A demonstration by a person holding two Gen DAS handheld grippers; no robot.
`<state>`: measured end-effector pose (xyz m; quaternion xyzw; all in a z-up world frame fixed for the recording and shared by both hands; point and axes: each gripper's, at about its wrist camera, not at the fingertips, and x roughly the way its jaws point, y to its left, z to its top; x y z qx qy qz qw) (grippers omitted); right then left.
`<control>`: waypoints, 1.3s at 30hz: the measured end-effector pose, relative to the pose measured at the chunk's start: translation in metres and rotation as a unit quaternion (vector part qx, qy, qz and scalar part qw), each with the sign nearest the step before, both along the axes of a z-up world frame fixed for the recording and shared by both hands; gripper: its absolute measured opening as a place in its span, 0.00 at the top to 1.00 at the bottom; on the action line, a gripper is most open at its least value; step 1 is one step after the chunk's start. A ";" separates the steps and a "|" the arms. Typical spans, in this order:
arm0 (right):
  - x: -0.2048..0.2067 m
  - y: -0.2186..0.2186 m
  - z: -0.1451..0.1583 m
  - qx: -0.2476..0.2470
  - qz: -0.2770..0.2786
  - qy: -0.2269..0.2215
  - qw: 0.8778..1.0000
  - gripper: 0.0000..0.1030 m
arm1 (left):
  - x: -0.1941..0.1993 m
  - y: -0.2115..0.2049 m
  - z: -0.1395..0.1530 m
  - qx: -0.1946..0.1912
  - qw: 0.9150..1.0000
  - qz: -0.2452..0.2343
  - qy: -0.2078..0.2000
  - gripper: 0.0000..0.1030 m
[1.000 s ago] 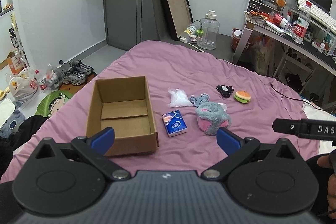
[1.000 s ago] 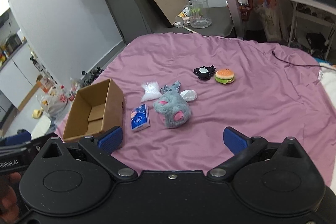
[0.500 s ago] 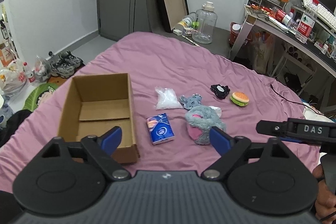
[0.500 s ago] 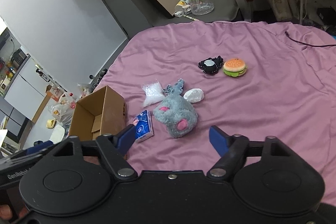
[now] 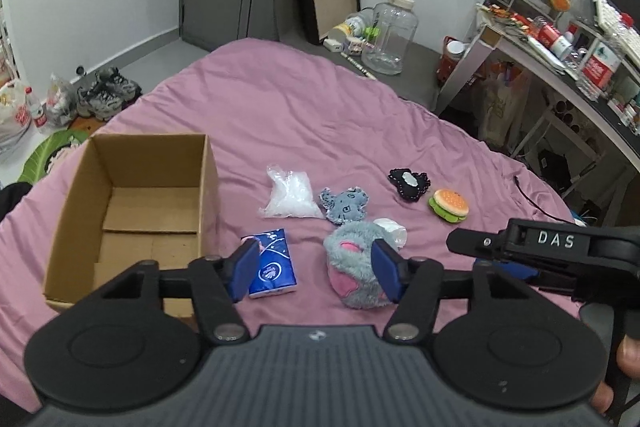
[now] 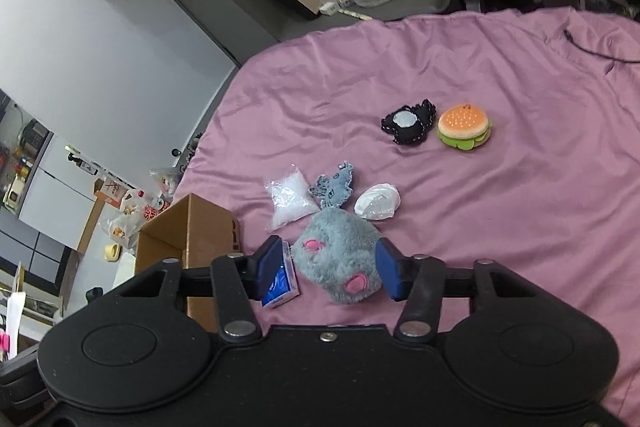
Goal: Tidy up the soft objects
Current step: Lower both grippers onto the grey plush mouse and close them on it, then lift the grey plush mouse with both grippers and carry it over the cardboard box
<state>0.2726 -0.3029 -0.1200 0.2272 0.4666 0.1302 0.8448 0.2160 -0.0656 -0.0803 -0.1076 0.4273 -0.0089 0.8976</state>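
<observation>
Both grippers gape: right gripper (image 6: 327, 273) straddles the grey plush (image 6: 338, 259); left gripper (image 5: 316, 277) alone reveals the cardboard box's (image 5: 132, 163) interior.

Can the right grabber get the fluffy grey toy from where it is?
Probably yes. The right gripper is open, its jaws standing either side of the fluffy grey toy. Nothing lies on top of the toy. The blue tissue pack sits close by the left jaw, so it might get nudged.

Left of my grey furry plush toy (image 6: 338, 267) lies the blue tissue packet (image 6: 280, 287), then the open cardboard box (image 5: 132, 211); the hamburger-shaped plush (image 6: 464, 127) lies behind-right.
</observation>
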 end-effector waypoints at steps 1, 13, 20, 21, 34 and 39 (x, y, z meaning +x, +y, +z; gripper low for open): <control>0.004 0.000 -0.003 0.003 -0.001 0.006 1.000 0.54 | 0.004 0.000 -0.002 -0.004 1.000 0.003 0.005 0.46; 0.047 0.003 -0.033 0.040 -0.006 0.038 0.998 0.60 | 0.049 -0.007 -0.039 -0.058 0.996 0.036 0.052 0.58; 0.062 0.010 -0.060 0.056 0.010 0.056 0.997 0.66 | 0.067 -0.004 -0.075 -0.097 0.989 0.071 0.084 0.69; 0.064 0.010 -0.062 0.055 0.010 0.057 0.997 0.66 | 0.069 -0.003 -0.080 -0.103 0.988 0.076 0.088 0.69; 0.075 0.013 -0.093 0.049 0.015 0.099 0.994 0.67 | 0.081 -0.007 -0.117 -0.151 0.976 0.107 0.117 0.70; 0.070 0.018 -0.092 0.037 0.023 0.088 0.995 0.78 | 0.074 -0.011 -0.119 -0.160 0.974 0.119 0.107 0.87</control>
